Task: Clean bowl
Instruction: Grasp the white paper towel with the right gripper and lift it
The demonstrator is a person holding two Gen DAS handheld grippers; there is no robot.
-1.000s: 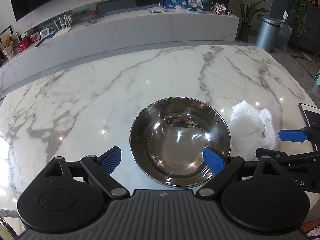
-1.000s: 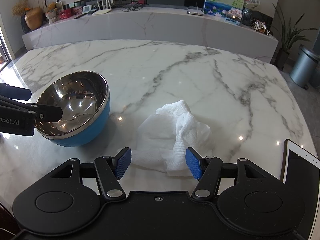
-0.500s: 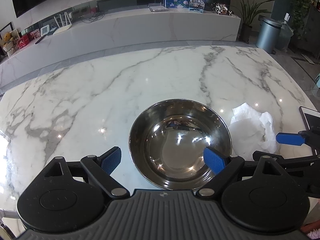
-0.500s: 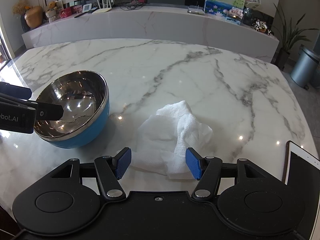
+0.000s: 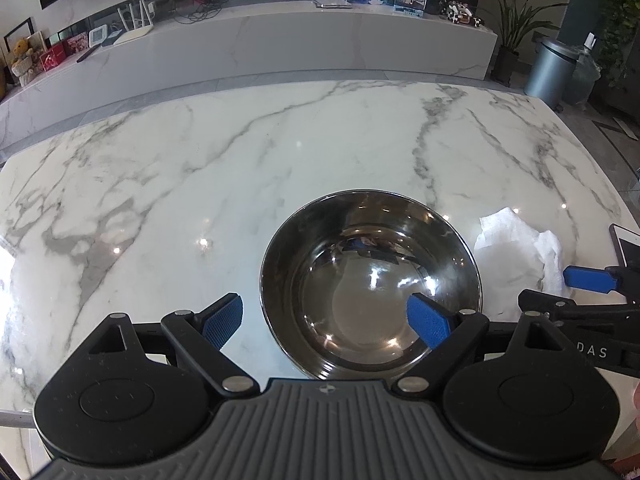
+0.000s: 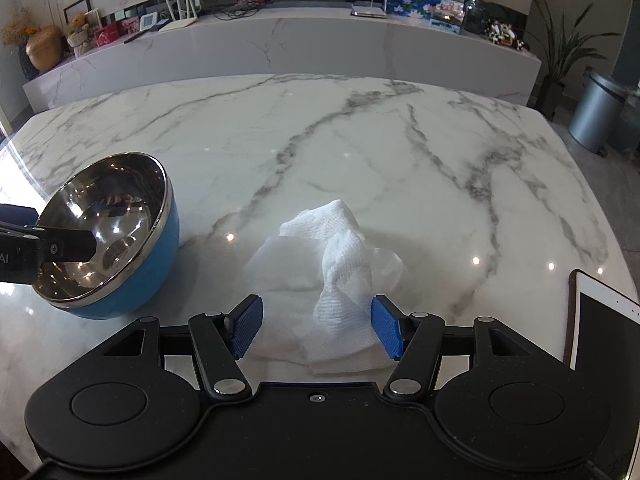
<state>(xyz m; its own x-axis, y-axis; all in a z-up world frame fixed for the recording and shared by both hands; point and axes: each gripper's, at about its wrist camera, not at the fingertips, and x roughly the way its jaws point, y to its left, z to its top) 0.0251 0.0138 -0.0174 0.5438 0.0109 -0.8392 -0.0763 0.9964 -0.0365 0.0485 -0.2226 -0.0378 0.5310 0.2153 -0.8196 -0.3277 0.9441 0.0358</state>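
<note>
A steel bowl (image 5: 370,284) with a blue outside (image 6: 132,280) stands on the marble table (image 5: 280,168). My left gripper (image 5: 326,322) is open and straddles the bowl's near wall: one blue pad hangs inside the bowl, the other outside on the left. In the right wrist view the left gripper (image 6: 60,244) reaches over the rim from the left edge. A crumpled white cloth (image 6: 336,280) lies right of the bowl. My right gripper (image 6: 316,332) is open around the cloth's near end, pads not pressing it. In the left wrist view the cloth (image 5: 516,256) and the right gripper (image 5: 576,292) show at the right.
A white-framed tablet (image 6: 600,328) lies at the table's near right corner, close to my right gripper. A long marble sideboard (image 6: 280,48) with small items runs behind the table. A grey bin (image 5: 554,68) and a plant stand at the far right.
Both views have rolled a little. The bowl and the cloth lie where they were, and both grippers' jaws stand as wide as before.
</note>
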